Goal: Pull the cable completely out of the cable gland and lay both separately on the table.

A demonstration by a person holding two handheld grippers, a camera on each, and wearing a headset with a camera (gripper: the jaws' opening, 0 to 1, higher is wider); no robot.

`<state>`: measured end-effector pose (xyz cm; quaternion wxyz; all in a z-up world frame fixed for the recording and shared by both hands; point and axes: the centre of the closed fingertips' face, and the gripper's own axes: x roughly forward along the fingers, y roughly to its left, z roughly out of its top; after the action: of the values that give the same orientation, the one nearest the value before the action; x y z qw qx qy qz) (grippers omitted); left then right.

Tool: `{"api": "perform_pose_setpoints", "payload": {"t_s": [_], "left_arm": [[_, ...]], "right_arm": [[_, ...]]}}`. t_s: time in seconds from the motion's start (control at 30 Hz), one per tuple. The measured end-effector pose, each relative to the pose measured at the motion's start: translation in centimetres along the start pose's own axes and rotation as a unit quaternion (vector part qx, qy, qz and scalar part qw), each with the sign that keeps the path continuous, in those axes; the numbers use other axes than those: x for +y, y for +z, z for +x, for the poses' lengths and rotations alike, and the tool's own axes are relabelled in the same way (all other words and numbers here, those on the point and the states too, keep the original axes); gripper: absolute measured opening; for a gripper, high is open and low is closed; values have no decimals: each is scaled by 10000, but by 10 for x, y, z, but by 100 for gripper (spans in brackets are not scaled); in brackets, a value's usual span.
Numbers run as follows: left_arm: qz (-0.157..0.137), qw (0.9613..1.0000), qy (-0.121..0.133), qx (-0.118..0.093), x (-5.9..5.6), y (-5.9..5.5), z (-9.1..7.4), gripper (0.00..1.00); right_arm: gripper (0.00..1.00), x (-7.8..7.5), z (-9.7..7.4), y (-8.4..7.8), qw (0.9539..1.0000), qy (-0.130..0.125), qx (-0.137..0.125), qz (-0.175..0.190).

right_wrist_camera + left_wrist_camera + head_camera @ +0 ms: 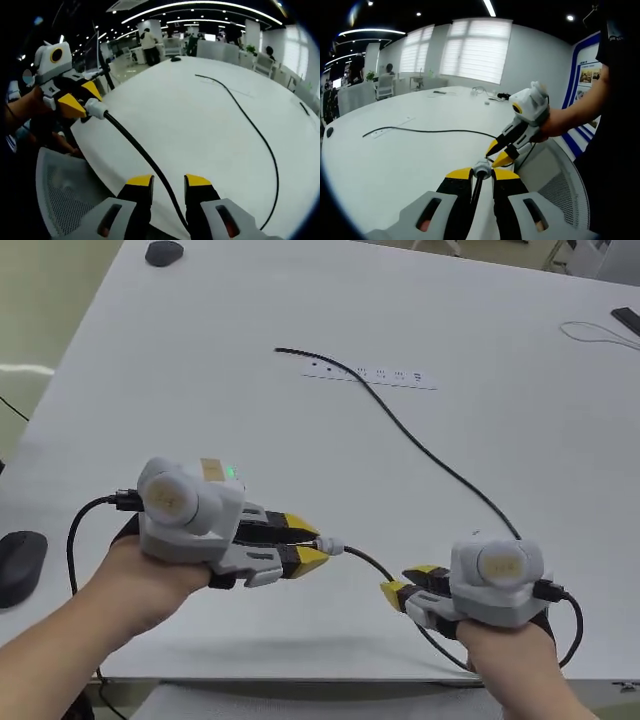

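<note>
My left gripper [312,543] is shut on the small grey cable gland [330,546], which sits pinched between its yellow tips [482,174]. The black cable [430,455] leaves the gland, runs right, passes between the jaws of my right gripper [405,582], loops near the table's front edge and then stretches far across the white table [200,390]. In the right gripper view the jaws [169,181] stand open on either side of the cable [145,155], and the left gripper [80,97] holds the gland [96,107] at upper left. The left gripper view shows the right gripper [497,152] just beyond the gland [481,169].
A white power strip [370,373] lies under the cable's far end. A dark mouse [165,252] sits at the far edge and another dark mouse [20,565] at the left edge. A thin white cord [595,335] lies at far right. A mesh chair [60,185] stands below the table's front edge.
</note>
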<state>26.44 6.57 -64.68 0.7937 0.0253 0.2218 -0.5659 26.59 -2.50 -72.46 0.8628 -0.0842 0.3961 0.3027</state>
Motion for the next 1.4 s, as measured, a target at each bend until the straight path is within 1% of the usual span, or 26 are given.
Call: {"api": "perform_pose_setpoints", "payload": {"t_s": [0.03, 0.07, 0.13, 0.17, 0.2, 0.23, 0.27, 0.33, 0.37, 0.43, 0.47, 0.5, 0.53, 0.6, 0.63, 0.67, 0.7, 0.73, 0.77, 0.97, 1.07, 1.17, 1.3, 1.4], "left_arm": [[-13, 10000, -3, -15, 0, 0, 0, 15], [-37, 10000, -3, -23, 0, 0, 0, 15], [-40, 10000, 14, -11, 0, 0, -1, 15], [-34, 10000, 19, 0, 0, -1, -1, 15], [-35, 10000, 14, 3, -1, -1, -2, 15], [-36, 10000, 14, 3, -1, -1, -2, 15], [-40, 10000, 13, 9, -2, -1, -2, 15], [-51, 10000, 17, 26, -1, -3, -3, 15], [-62, 10000, 24, 32, -1, -3, -3, 15], [-107, 9999, 26, 26, -2, -3, -3, 15], [-101, 9999, 21, 12, -3, -2, -4, 15], [-101, 9999, 19, 6, -4, -2, -3, 15], [-107, 9999, 15, 6, -5, -1, -3, 15], [-106, 9999, 10, 2, -5, -1, -3, 15], [-103, 9999, 6, 1, -5, -1, -3, 15], [-107, 9999, 8, -1, -5, 0, -3, 15], [-114, 9999, 8, 0, -5, 0, -2, 15], [-115, 9999, 10, 0, -6, 0, -2, 15], [-120, 9999, 11, 2, -6, 0, -1, 15], [-128, 9999, 2, -6, -8, 1, 1, 15], [-137, 9999, 6, 19, -8, 0, 1, 15], [-151, 9999, 12, 39, -7, 0, 2, 15], [-172, 9998, 44, -11, -5, 2, 2, 15], [-137, 9999, 28, 22, -4, 0, 4, 15]], "right_arm": [[23, 2, -1, 3, 9999, 34, -42, -117], [24, 6, -3, 10, 9994, 96, -139, -296], [28, 10, -5, 16, 9984, 106, -200, -527], [29, 14, -7, 21, 9971, 144, -219, -720], [30, 19, -8, 29, 9951, 201, -311, -918], [31, 20, -9, 31, 9946, 219, -335, -957], [32, 26, -9, 35, 9936, 297, -359, -1029], [33, 35, -9, 44, 9889, 428, -417, -1363], [33, 37, -9, 47, 9870, 432, -433, -1486], [34, 49, -8, 56, 9820, 581, -520, -1719], [34, 51, -8, 59, 9797, 582, -556, -1838], [34, 52, -8, 61, 9772, 561, -551, -1974], [33, 55, -8, 61, 9730, 581, -473, -2182], [31, 60, -7, 63, 9673, 607, -478, -2414], [28, 62, -6, 63, 9641, 614, -440, -2544], [26, 64, -5, 61, 9631, 645, -385, -2585], [23, 67, -4, 59, 9611, 699, -301, -2655], [20, 67, -3, 59, 9604, 683, -315, -2682], [19, 69, -2, 60, 9592, 688, -344, -2722], [13, 71, -2, 62, 9568, 744, -365, -2787], [8, 70, -2, 64, 9536, 731, -372, -2897], [2, 68, -2, 64, 9534, 719, -372, -2907], [1, 66, -3, 67, 9546, 676, -478, -2862], [1, 64, -2, 66, 9563, 679, -477, -2804]]}}
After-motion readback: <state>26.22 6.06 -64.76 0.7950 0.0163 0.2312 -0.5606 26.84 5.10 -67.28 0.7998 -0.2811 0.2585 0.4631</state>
